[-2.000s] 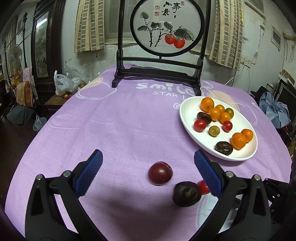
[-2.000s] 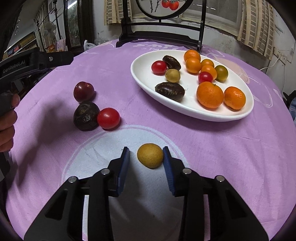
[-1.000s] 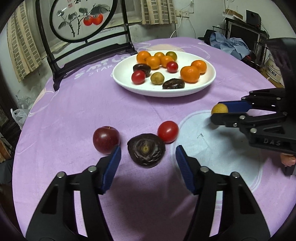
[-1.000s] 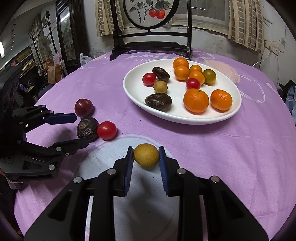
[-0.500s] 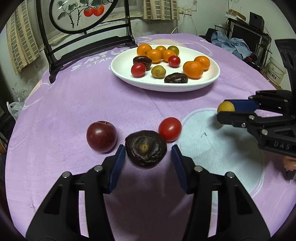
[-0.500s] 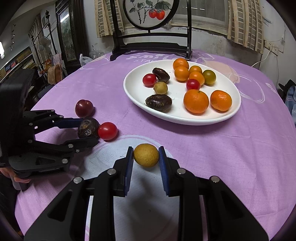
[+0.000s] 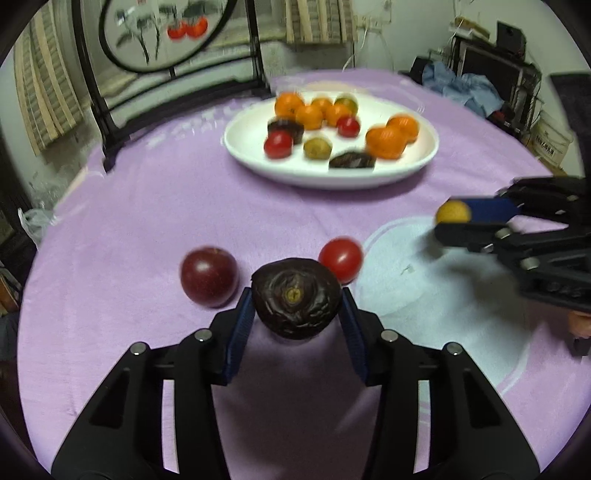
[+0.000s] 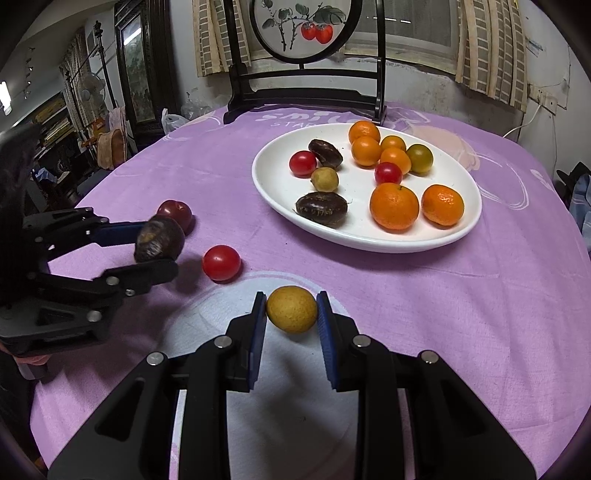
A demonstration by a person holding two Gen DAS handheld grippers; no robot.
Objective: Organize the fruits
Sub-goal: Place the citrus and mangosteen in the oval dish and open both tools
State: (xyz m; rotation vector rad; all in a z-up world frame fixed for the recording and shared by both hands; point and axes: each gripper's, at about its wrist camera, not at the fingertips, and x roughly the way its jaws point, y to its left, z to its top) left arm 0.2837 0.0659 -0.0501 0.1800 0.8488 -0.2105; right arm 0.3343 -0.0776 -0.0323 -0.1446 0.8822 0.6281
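Two grippers are at work over a round surface [image 8: 480, 295] covered by a purple cloth. The left gripper [image 7: 295, 308] has its blue-padded fingers clamped on one dark wrinkled fruit [image 7: 296, 298], held off the cloth in the right wrist view. The right gripper [image 8: 291, 314] has its fingers pressed against both sides of one small yellow fruit [image 8: 291, 309], above a pale printed circle on the cloth.

Two fruits lie loose on the cloth: one red tomato [image 8: 221, 263] just beside the held dark fruit, and one dark red plum [image 8: 175, 214] behind it, partly hidden by the left gripper in the right wrist view.

One white oval plate [image 8: 273, 192] sits farther back and holds twelve fruits. There are six orange ones: two larger at the near right [image 8: 394, 206], four smaller clustered at the back [image 8: 365, 150]. With them lie two red tomatoes [image 8: 302, 163], two dark wrinkled fruits [image 8: 321, 208], one small yellow-green fruit [image 8: 324, 179] and one greenish round fruit [image 8: 419, 158].

White print on the cloth behind the plate reads "smile" [image 8: 291, 117], with "STAR" beneath it; the rest is cut off by the plate. A black wooden stand [image 8: 306, 99] behind holds a round panel [image 8: 301, 27] painted with two red fruits on a leafy branch.
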